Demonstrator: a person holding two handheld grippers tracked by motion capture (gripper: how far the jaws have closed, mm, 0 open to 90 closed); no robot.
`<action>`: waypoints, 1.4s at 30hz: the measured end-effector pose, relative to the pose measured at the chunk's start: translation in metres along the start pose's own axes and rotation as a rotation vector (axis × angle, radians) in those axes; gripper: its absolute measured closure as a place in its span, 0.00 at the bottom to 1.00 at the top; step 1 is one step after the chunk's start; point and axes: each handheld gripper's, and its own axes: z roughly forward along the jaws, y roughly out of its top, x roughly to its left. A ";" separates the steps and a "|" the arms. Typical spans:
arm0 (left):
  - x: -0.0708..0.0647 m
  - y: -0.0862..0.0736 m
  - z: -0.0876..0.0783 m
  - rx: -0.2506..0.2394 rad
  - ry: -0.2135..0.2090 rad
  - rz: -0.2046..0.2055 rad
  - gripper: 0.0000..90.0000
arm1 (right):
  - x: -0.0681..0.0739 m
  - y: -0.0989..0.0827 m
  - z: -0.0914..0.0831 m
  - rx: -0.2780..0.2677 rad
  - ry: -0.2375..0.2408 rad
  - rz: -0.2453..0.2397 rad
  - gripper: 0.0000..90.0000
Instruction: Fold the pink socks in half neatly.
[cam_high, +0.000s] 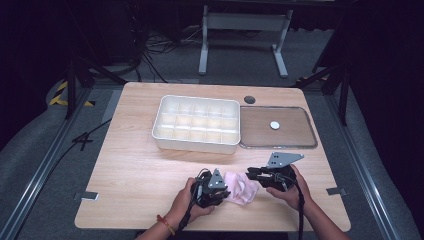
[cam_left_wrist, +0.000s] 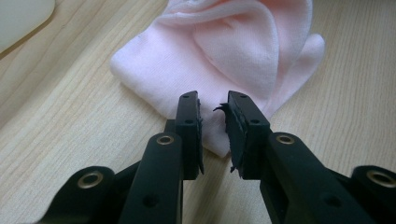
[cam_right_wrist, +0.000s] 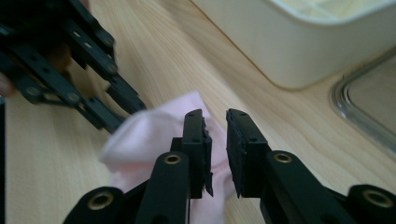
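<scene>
No text, label, brand name, number or sign can be read anywhere in these views. The white divided box (cam_high: 196, 123) and the lid (cam_high: 278, 127) beside it at the far edge of the tabletop (cam_high: 135, 170) carry no print, and the pink cloth (cam_left_wrist: 224, 51) near the front edge is plain.

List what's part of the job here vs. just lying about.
In the job: pink cloth, left gripper, right gripper.
Lying about: white compartment box, clear lid with a white disc, table's grey grommet.
</scene>
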 end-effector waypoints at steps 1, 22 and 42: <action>0.000 0.000 0.000 -0.004 -0.002 -0.005 0.83 | 0.004 0.003 -0.001 -0.014 0.009 -0.013 0.88; 0.001 -0.003 0.001 -0.012 0.005 -0.015 0.81 | 0.021 -0.010 0.028 0.221 0.002 -0.156 0.90; 0.009 -0.007 0.003 -0.053 -0.012 -0.142 0.58 | 0.021 -0.019 0.035 0.206 0.014 -0.158 0.91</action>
